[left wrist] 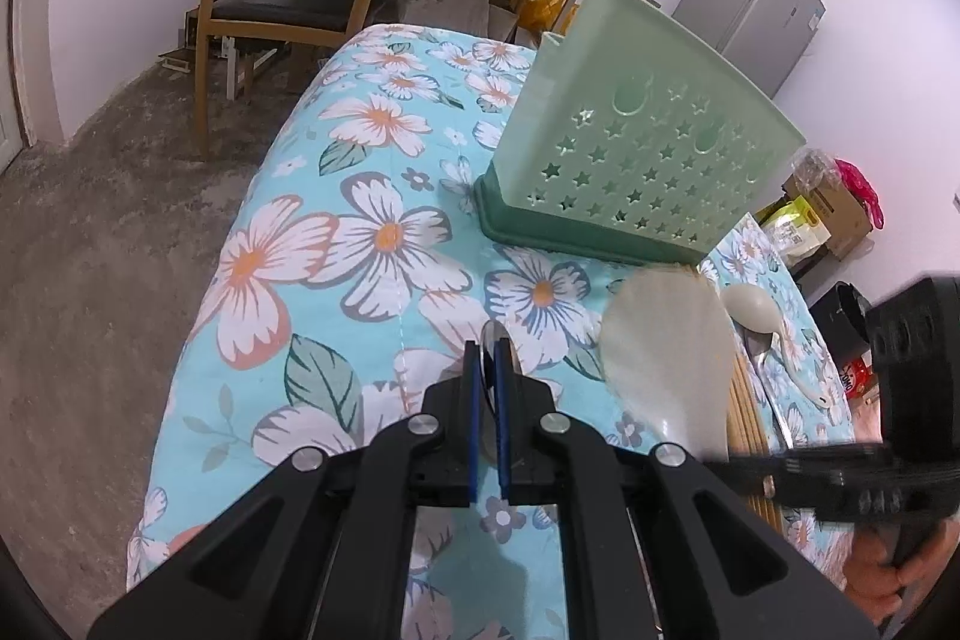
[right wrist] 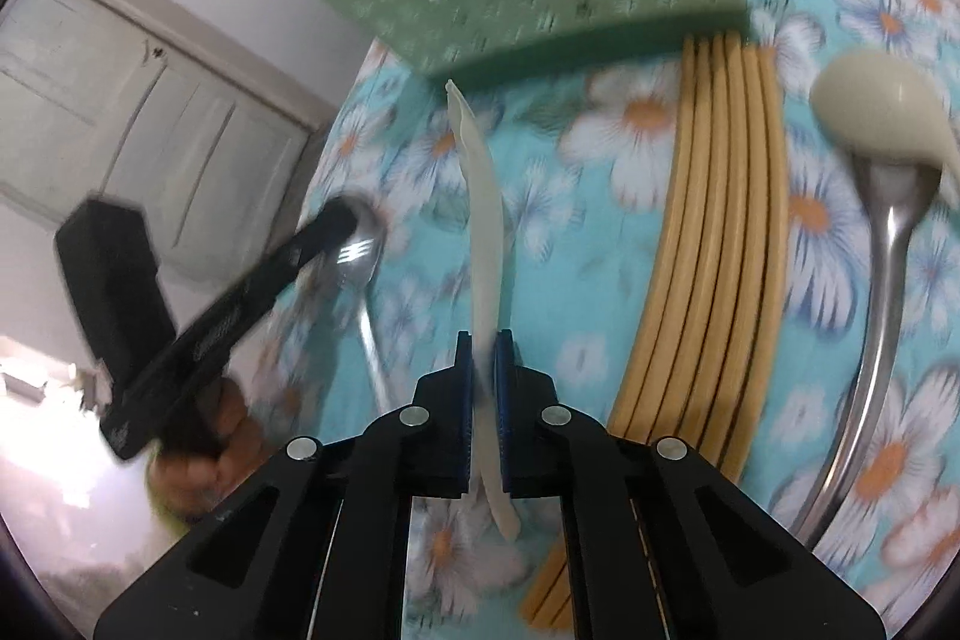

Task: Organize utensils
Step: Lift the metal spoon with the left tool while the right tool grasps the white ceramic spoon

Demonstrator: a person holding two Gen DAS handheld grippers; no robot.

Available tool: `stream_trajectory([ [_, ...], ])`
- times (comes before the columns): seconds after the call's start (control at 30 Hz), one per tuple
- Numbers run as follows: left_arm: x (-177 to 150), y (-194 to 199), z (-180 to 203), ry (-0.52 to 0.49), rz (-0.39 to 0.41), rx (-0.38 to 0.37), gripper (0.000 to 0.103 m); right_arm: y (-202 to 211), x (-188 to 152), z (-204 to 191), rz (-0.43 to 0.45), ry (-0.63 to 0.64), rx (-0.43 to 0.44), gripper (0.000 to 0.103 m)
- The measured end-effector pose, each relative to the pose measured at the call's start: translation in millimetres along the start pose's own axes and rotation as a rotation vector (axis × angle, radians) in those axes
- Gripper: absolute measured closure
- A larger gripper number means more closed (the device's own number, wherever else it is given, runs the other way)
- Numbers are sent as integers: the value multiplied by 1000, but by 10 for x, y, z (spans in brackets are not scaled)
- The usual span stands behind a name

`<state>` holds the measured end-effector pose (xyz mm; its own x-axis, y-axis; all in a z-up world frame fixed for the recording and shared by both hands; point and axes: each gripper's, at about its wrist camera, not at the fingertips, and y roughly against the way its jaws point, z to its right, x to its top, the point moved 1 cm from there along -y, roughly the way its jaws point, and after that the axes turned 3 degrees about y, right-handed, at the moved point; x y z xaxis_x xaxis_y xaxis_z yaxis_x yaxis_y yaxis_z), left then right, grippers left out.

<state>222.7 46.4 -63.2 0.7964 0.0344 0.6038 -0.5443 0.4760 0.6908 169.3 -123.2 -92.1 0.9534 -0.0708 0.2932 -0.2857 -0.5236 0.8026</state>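
Note:
My left gripper point(left wrist: 487, 349) is shut on a metal spoon point(left wrist: 495, 331), whose bowl pokes out past the blue pads just above the flowered cloth. In the right wrist view that left gripper point(right wrist: 342, 220) comes in from the left with the spoon point(right wrist: 367, 280) hanging from it. My right gripper point(right wrist: 486, 337) is shut on a pale translucent rice paddle point(right wrist: 480, 208), seen edge-on and lifted off the cloth. In the left wrist view the paddle point(left wrist: 666, 358) shows its broad face. The green star-holed utensil holder point(left wrist: 636, 142) stands behind both.
On the flowered tablecloth point(right wrist: 600, 232) lie a row of tan chopsticks point(right wrist: 720, 220), a cream soup spoon point(right wrist: 870, 112) and a second metal spoon point(right wrist: 888, 280). The table's left edge point(left wrist: 240, 232) drops to a concrete floor. A wooden chair point(left wrist: 288, 4) and a fridge point(left wrist: 756, 4) stand beyond.

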Motion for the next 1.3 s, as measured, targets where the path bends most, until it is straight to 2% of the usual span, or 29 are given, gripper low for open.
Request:
stream_trajectory([
  [0.07,1,-4,-5,3,-2,-1,99,-2,-58,-50,-34,28,0,93],
  [0.1,0,-3,-5,5,-4,-1,99,25,-63,-82,-36,58,-32,86],
  [0.13,3,-4,-5,5,-4,-1,99,62,-55,-122,-28,98,-65,70],
  [0.2,5,-7,-6,7,-7,-2,99,129,-16,-178,7,139,-103,52],
  [0.3,12,-13,-13,11,-8,-4,99,212,127,-207,57,168,-148,50],
  [0.43,11,-31,-37,16,-12,-8,99,223,400,-122,100,179,-156,49],
  [0.57,8,-40,-49,21,-17,-9,99,104,674,70,77,166,-127,49],
  [0.67,8,-47,-56,25,-21,-11,99,-75,795,131,14,184,-108,49],
  [0.77,10,-58,-65,30,-25,-12,99,-146,793,105,-8,218,-110,50],
  [0.93,8,-74,-69,29,-31,-7,99,-148,764,86,-50,253,-87,76],
  [1.0,7,-82,-62,27,-34,-1,99,-176,725,60,-58,278,-105,85],
  [1.17,2,-71,-22,15,-28,17,99,3,653,1,-10,293,-78,99],
  [1.3,30,24,46,5,-7,15,100,327,584,-63,68,307,-99,101],
])
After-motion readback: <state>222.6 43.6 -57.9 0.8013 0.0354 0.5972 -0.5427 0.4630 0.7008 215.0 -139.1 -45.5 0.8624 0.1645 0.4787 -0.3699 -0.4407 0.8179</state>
